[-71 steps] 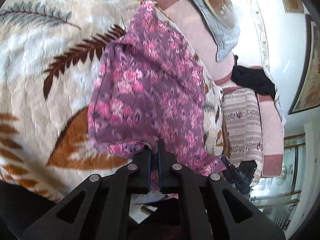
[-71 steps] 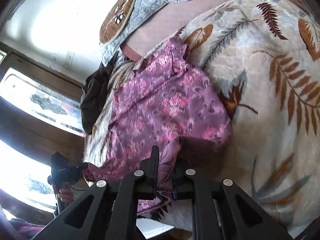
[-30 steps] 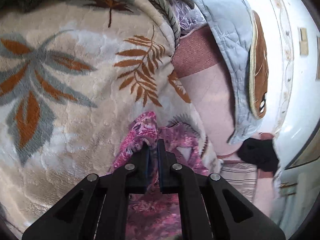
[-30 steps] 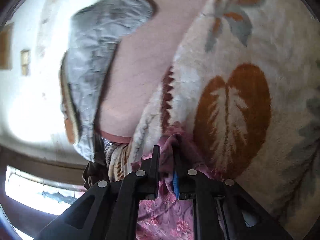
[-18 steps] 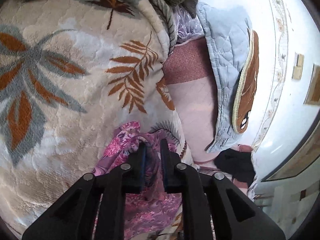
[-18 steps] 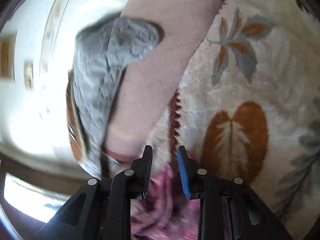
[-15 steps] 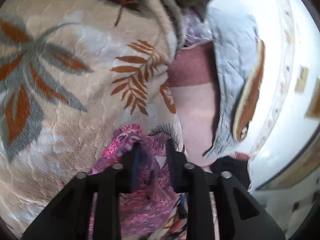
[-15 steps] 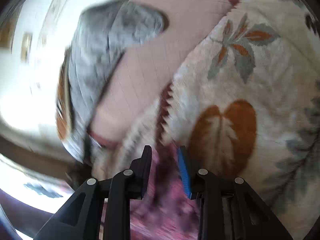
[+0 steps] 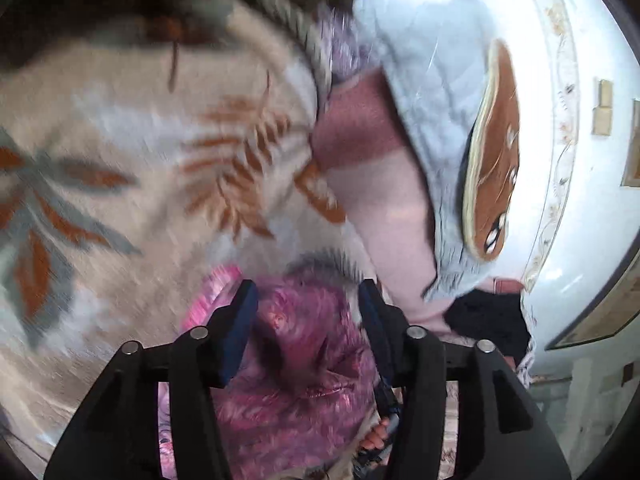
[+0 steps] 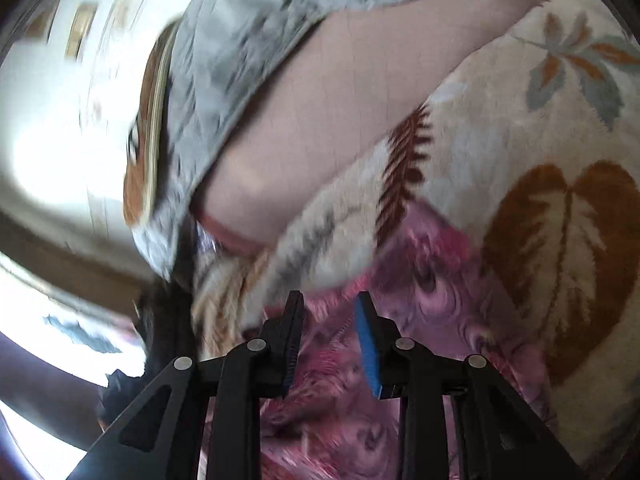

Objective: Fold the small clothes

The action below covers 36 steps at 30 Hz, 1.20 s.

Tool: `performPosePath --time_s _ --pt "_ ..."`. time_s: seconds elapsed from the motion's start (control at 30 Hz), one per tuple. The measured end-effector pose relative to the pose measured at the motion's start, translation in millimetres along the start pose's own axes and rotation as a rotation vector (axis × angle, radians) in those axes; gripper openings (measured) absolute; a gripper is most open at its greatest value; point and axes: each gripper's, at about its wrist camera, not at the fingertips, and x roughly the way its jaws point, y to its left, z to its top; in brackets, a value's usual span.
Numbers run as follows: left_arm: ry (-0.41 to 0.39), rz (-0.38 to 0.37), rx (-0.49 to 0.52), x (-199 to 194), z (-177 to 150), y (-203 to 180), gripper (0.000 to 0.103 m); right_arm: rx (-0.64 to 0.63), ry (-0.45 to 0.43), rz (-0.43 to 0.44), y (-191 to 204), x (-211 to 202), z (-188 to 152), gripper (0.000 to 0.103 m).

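Note:
A purple and pink flowered garment (image 9: pixel 292 364) lies on a cream blanket with leaf prints (image 9: pixel 120 184). In the left wrist view its far edge sits just beyond and under my left gripper (image 9: pixel 308 300), which is open and empty above it. In the right wrist view the same garment (image 10: pixel 432 280) spreads under and ahead of my right gripper (image 10: pixel 328 308), which is open and empty, its blue pads apart. Both views are motion-blurred.
The blanket (image 10: pixel 560 128) covers a bed. A pink sheet (image 9: pixel 384 200) and a pale blue quilted pillow with a brown face (image 9: pixel 460 128) lie beyond. A black cloth (image 9: pixel 488 320) lies at the bed's right end. A white wall (image 9: pixel 580 80) stands behind.
Both grippers carried the garment's near edge forward to its far edge, then opened and let it go. The left jaws have opened wider over the last half second.

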Motion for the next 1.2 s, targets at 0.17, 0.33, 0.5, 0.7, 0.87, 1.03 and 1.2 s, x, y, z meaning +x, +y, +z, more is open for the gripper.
performPosePath --time_s 0.17,0.33,0.5,0.7,0.87,1.03,1.2 --pt "0.041 0.051 0.165 -5 -4 7 0.062 -0.033 -0.028 -0.132 -18 -27 6 0.033" --pt "0.148 0.151 0.261 31 -25 15 0.063 -0.078 -0.025 -0.254 -27 -31 7 0.043" --pt "0.170 0.174 0.258 55 -36 12 0.063 -0.077 -0.001 -0.259 -26 -11 7 0.047" --pt "0.041 0.258 0.426 41 -42 -10 0.004 -0.264 -0.054 -0.229 13 -7 5 0.004" --pt "-0.079 0.245 0.423 23 -31 -8 0.003 -0.213 -0.204 -0.101 21 -42 22 0.004" --pt "-0.066 0.310 0.343 45 -21 23 0.003 -0.138 -0.186 -0.172 -3 -26 35 0.004" --pt "-0.053 0.345 0.306 55 -22 39 0.004 -0.107 -0.090 -0.290 -30 4 30 0.005"
